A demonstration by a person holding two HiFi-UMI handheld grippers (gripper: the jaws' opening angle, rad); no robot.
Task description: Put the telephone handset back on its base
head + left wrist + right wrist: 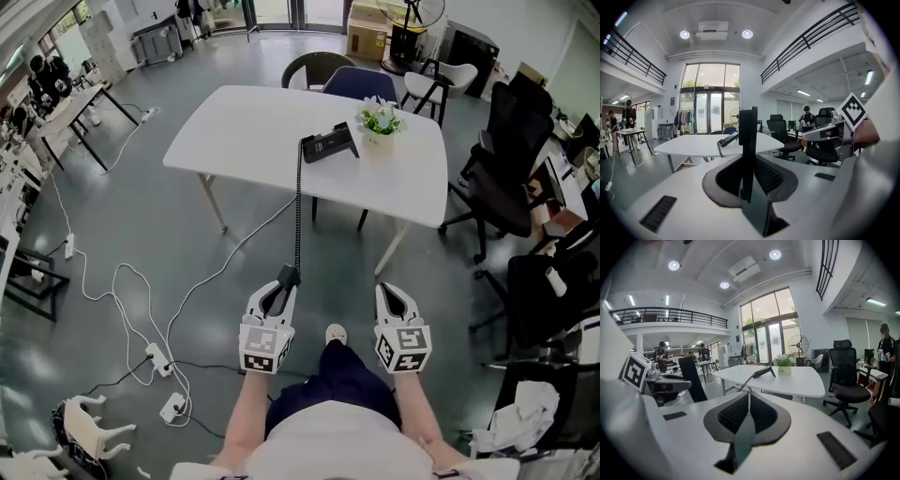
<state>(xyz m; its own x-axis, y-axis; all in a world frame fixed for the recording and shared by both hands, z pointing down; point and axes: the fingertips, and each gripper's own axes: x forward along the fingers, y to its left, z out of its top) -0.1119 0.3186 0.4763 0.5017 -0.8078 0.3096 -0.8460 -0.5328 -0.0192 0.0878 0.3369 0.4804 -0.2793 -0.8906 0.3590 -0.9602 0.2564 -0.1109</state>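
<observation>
The white rounded surface (pixel 234 117) fills the upper middle of the head view, well apart from the person. On it, towards its near edge, lies the black desk telephone base (pixel 328 146), just beside a small potted plant with white flowers (pixel 380 120). A black cord (pixel 298 206) runs from the base down over that edge to the black telephone handset (pixel 287 277). The left tool (pixel 281 283) clamps the handset upright, while the right tool (pixel 387 294) has its jaws pressed together on nothing.

The carry looks barely begun. Walking straight up the frame would slacken the cord, and pulling on it might drag the base off the edge. The floor ahead is open. Black office chairs (pixel 502 178) crowd the right, and white floor cables (pixel 103 291) trail at the lower left.
</observation>
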